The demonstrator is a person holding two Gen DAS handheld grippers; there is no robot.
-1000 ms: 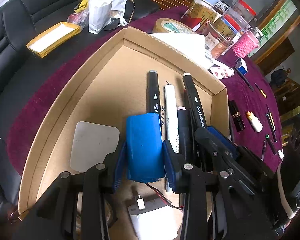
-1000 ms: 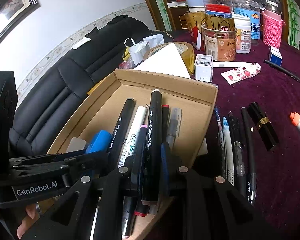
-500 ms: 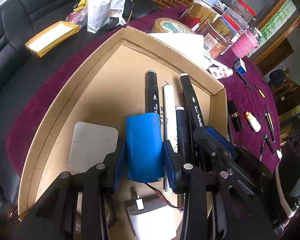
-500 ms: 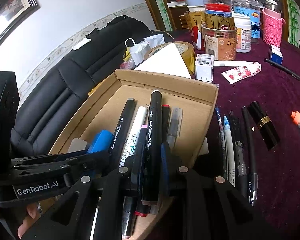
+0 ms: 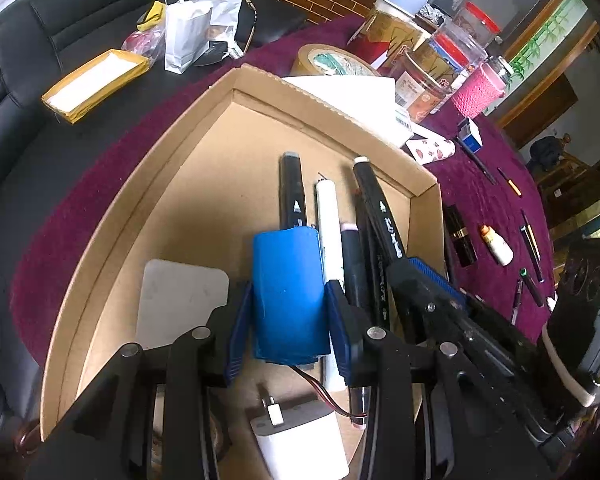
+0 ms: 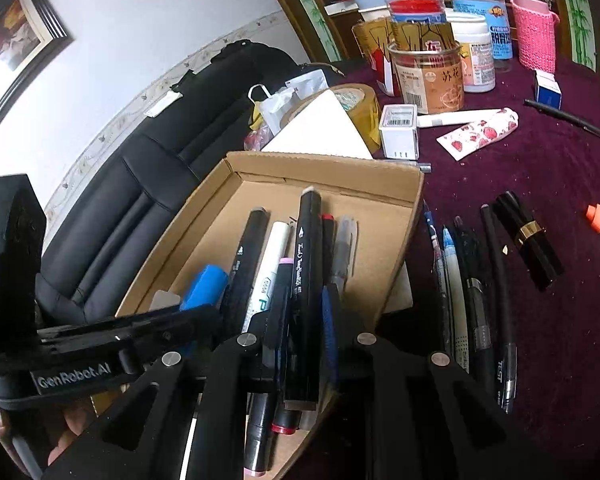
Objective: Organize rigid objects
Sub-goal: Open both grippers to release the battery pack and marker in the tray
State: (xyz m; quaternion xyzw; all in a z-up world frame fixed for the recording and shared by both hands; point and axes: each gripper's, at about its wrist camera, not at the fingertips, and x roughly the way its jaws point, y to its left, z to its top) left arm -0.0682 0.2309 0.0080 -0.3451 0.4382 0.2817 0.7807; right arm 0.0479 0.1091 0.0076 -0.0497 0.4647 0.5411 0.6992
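Battery pack (blue, with wires trailing) sits clamped between the left gripper's pads, low over the cardboard tray. Beside it the right gripper pinches a black marker above the other pens lying in the tray.

Blue battery pack in my left tongs, pads blue too. Black marker in my right tongs. Box plain brown cardboard. Surface deep maroon. Pouch white, red strawberry print. Knit sleeve pink. Sofa black.
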